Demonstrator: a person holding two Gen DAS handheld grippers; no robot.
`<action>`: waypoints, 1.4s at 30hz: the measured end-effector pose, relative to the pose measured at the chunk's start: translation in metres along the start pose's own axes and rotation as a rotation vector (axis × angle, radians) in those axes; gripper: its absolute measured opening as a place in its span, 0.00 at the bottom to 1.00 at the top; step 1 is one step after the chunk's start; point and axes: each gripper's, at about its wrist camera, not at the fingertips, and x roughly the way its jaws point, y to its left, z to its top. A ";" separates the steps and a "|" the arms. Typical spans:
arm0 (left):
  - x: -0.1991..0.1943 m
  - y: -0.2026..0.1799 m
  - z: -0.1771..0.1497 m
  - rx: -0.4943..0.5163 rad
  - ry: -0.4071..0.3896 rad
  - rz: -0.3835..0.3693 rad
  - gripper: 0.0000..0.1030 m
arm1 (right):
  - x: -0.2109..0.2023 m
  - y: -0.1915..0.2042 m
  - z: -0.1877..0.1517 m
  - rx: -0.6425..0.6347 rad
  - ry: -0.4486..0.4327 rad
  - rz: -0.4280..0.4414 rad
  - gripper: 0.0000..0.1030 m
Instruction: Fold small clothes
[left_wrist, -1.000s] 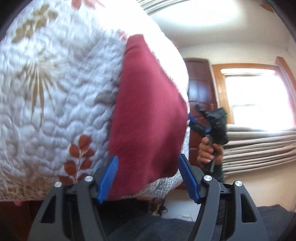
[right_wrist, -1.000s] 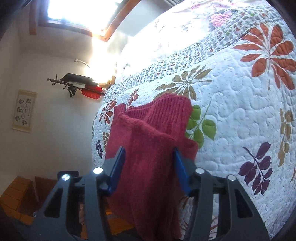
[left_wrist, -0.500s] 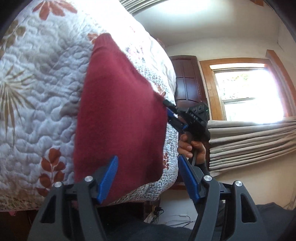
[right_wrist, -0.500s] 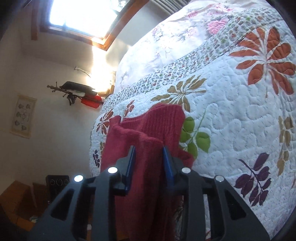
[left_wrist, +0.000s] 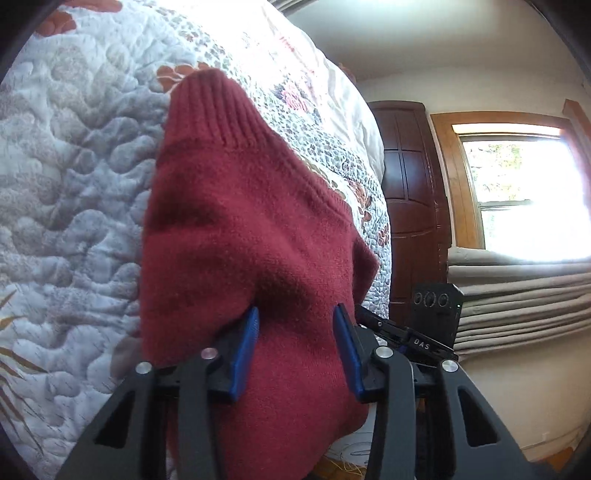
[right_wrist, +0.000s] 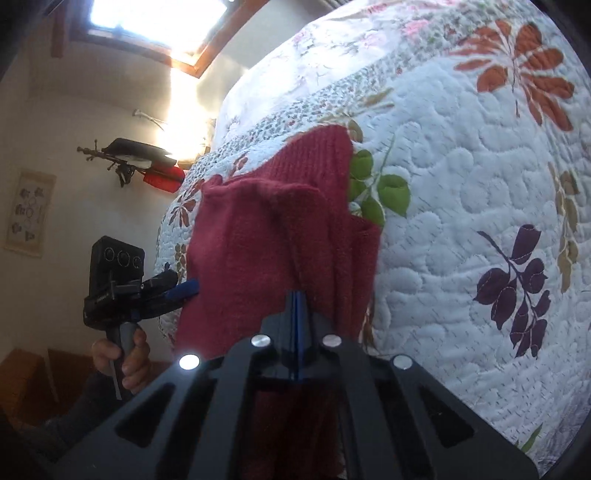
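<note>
Right gripper (right_wrist: 297, 306): blue pads pressed flat together, a fold of the dark red knit garment (right_wrist: 258, 251) pinched between them near its lower edge. Left gripper (left_wrist: 295, 343): partly open, blue pads (left_wrist: 246, 343) standing apart with a raised bulge of the same garment (left_wrist: 240, 236) between them; fabric against the inner face of each pad, but not squeezed flat. Seen also from the right wrist view, at the left edge of the garment, a blue fingertip (right_wrist: 183, 288) touching the knit, handle held in a hand (right_wrist: 125, 356) with a dark sleeve below.

Garment draped over the rounded edge of the bed, lying on the quilted white bedspread (left_wrist: 74, 192) printed with orange, brown, green and purple leaf sprays. Ribbed cuff or hem (left_wrist: 218, 107) pointing up the bed, away from both grippers; lower part hanging down past the mattress edge. Layers doubled over, a seam ridge running down the middle in the right wrist view.

Beyond the bed: dark wooden door (left_wrist: 410, 206), wood-framed window (left_wrist: 517, 188) bright with daylight, stacked beige fabric (left_wrist: 524, 299) beneath it. On the opposite wall, a shelf bracket holding a black and a red item (right_wrist: 147, 166), and a small framed print (right_wrist: 29, 214).
</note>
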 end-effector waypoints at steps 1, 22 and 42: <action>-0.012 -0.003 -0.005 0.002 -0.019 -0.024 0.54 | -0.008 0.012 -0.005 -0.027 -0.007 0.007 0.09; -0.038 -0.016 -0.088 0.213 0.067 -0.068 0.70 | -0.019 0.062 -0.079 -0.132 0.014 -0.096 0.09; -0.044 -0.013 -0.152 0.024 -0.170 0.107 0.92 | -0.024 0.037 -0.097 -0.099 -0.011 -0.110 0.51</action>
